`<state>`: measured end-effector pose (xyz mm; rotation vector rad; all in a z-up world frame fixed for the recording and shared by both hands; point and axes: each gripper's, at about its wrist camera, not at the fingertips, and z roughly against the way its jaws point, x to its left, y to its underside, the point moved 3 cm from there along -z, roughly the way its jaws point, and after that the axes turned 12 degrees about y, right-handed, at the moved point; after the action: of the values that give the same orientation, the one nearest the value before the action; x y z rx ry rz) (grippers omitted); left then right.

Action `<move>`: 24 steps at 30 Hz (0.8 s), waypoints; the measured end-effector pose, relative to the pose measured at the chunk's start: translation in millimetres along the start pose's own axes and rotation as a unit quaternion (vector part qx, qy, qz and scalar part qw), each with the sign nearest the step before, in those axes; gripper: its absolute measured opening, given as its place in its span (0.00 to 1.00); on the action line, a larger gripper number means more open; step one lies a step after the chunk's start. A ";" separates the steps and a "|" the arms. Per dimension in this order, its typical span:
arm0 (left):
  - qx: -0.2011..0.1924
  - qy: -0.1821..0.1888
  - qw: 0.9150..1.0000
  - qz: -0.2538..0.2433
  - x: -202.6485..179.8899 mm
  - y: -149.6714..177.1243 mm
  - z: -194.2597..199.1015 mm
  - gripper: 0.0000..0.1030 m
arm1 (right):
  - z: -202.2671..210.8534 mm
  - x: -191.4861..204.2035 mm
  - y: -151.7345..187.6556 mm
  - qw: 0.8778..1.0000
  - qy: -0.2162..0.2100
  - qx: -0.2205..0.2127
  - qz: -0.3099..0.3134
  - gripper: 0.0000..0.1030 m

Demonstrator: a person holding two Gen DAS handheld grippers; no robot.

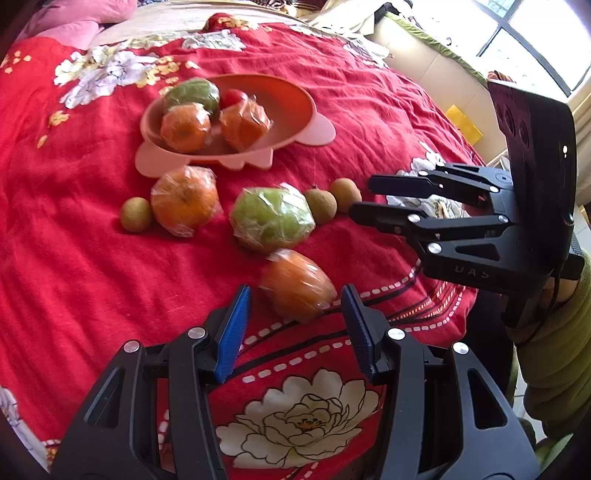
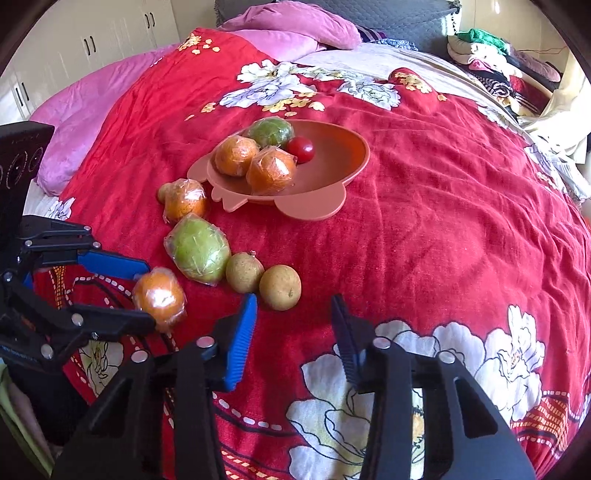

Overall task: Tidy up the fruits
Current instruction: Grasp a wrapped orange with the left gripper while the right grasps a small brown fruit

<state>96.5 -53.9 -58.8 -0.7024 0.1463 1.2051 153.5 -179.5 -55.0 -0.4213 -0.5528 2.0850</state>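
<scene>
A salmon bowl [image 1: 291,110] [image 2: 332,147] on the red floral bedspread holds two wrapped oranges, a wrapped green fruit and a small red tomato. In front of it lie a wrapped orange [image 1: 184,199], a wrapped green fruit [image 1: 271,218] [image 2: 199,251] and three brown longans. My left gripper [image 1: 295,314] [image 2: 149,293] is open, with another wrapped orange [image 1: 297,286] [image 2: 159,297] lying on the cloth between its fingertips, a sliver of cloth showing beside one pad. My right gripper [image 2: 293,314] [image 1: 362,197] is open and empty, its tips just short of the nearest longan [image 2: 280,287].
Pink pillows [image 2: 295,29] lie at the head of the bed. A pile of clothes [image 2: 491,62] sits at the far right corner. A cardboard box [image 1: 424,62] stands beside the bed under a window. A green sleeve [image 1: 554,350] holds the right gripper.
</scene>
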 end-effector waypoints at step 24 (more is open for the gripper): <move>0.012 -0.013 1.000 0.001 4.2 -8.3 -17.3 0.34 | -23.2 -1.1 -21.9 0.999 -0.040 0.001 0.009 0.27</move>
<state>109.9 -61.9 -70.7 -0.6656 0.1386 1.2122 180.6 -164.6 -62.8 -0.3443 -0.5961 2.1273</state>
